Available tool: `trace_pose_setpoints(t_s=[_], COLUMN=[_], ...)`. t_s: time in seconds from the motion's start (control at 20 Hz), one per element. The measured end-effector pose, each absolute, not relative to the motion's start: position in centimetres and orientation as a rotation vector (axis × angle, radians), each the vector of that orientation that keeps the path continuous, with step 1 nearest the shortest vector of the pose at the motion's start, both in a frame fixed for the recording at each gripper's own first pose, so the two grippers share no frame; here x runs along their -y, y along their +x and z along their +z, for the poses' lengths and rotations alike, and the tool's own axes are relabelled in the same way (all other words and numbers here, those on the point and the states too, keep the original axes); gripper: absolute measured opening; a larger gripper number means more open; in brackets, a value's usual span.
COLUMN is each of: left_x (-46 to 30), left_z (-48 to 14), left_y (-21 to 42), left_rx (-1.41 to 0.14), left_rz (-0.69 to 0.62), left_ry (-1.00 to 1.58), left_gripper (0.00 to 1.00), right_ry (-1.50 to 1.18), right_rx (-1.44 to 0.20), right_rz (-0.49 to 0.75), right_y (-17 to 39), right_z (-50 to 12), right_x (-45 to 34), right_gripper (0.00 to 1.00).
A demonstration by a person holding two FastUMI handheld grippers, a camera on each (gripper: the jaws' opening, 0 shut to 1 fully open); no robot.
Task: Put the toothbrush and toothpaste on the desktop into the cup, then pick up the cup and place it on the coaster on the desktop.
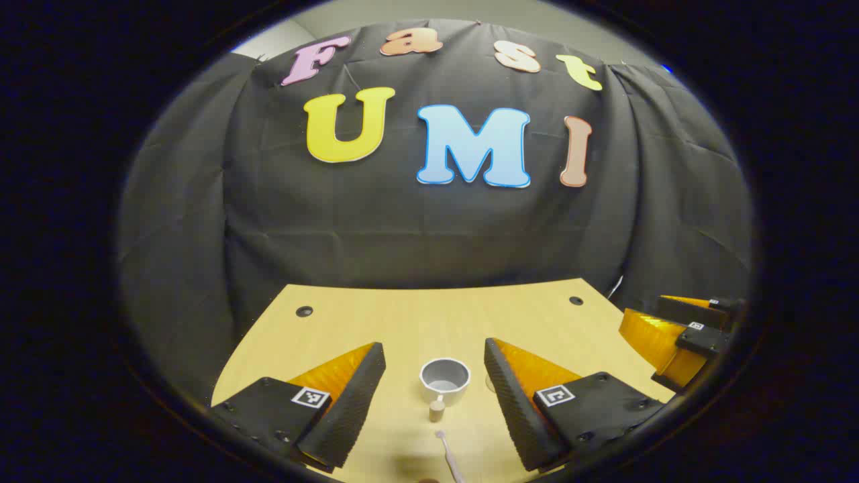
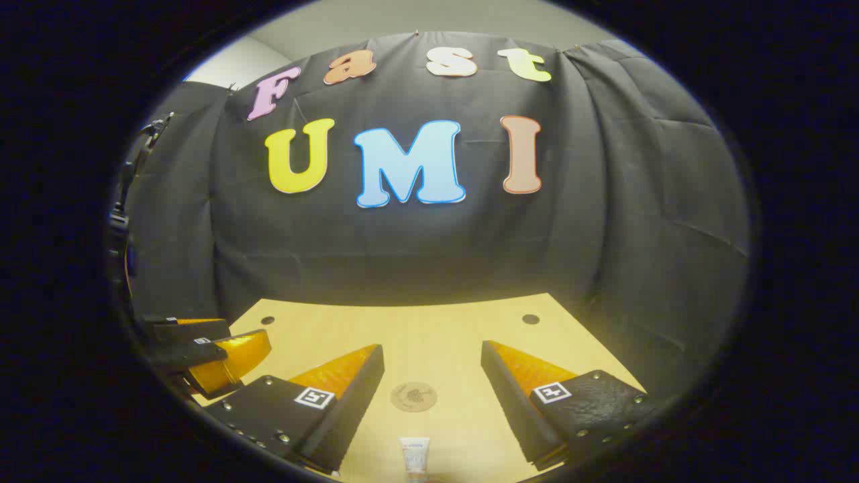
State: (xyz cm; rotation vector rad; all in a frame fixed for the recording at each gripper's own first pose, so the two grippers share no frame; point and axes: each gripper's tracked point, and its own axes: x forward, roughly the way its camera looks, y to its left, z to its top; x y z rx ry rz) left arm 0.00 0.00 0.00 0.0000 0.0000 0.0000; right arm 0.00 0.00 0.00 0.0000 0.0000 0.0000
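black jaws, orange backs, square markers

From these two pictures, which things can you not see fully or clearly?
- Toothbrush, left gripper view: its handle is cut off by the bottom edge.
- Toothpaste, right gripper view: the bottom edge cuts off its lower part.
- Coaster, right gripper view: its printed pattern is too small to make out.
- Cup, left gripper view: whether the small cylinder in front touches it cannot be told.
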Motion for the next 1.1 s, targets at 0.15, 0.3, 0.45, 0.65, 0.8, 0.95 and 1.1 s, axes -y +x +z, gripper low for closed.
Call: trace_pose_setpoints(t_s=[0.15,0.3,0.45,0.65,0.8,0.95,1.1], left_x=[0.7,1.7,2.6,3.0,2.7,2.8,3.0], left_z=[-4.3,-7.2,-9.0,-11.7,-12.4,-12.6,-13.8], left_y=[-0.1,0.1,1.2,1.4,0.5,0.5,0.7], left_rx=[-0.084,-0.136,-0.137,-0.185,-0.195,-0.206,-0.252], left_rz=[0.008,0.005,-0.02,-0.028,-0.021,-0.008,0.001], left_ry=[-0.022,-0.06,-0.067,-0.074,-0.077,-0.083,-0.069], left_gripper=[0.96,1.0,0.96,1.0,0.99,1.0,0.99], right_ry=[0.006,-0.01,-0.025,-0.003,-0.017,-0.006,-0.032], right_rx=[-0.112,-0.16,-0.163,-0.241,-0.278,-0.297,-0.341], right_rz=[0.031,0.063,0.101,0.138,0.142,0.153,0.138], right_y=[0.5,0.1,0.4,-0.6,-1.4,-1.5,-0.9], right_z=[-3.7,-5.5,-7.6,-11.1,-12.3,-12.2,-13.3], right_x=[-0.3,-0.3,-1.0,-2.1,-2.2,-2.1,-1.6], right_gripper=[0.92,0.92,0.93,0.93,0.93,0.93,0.93])
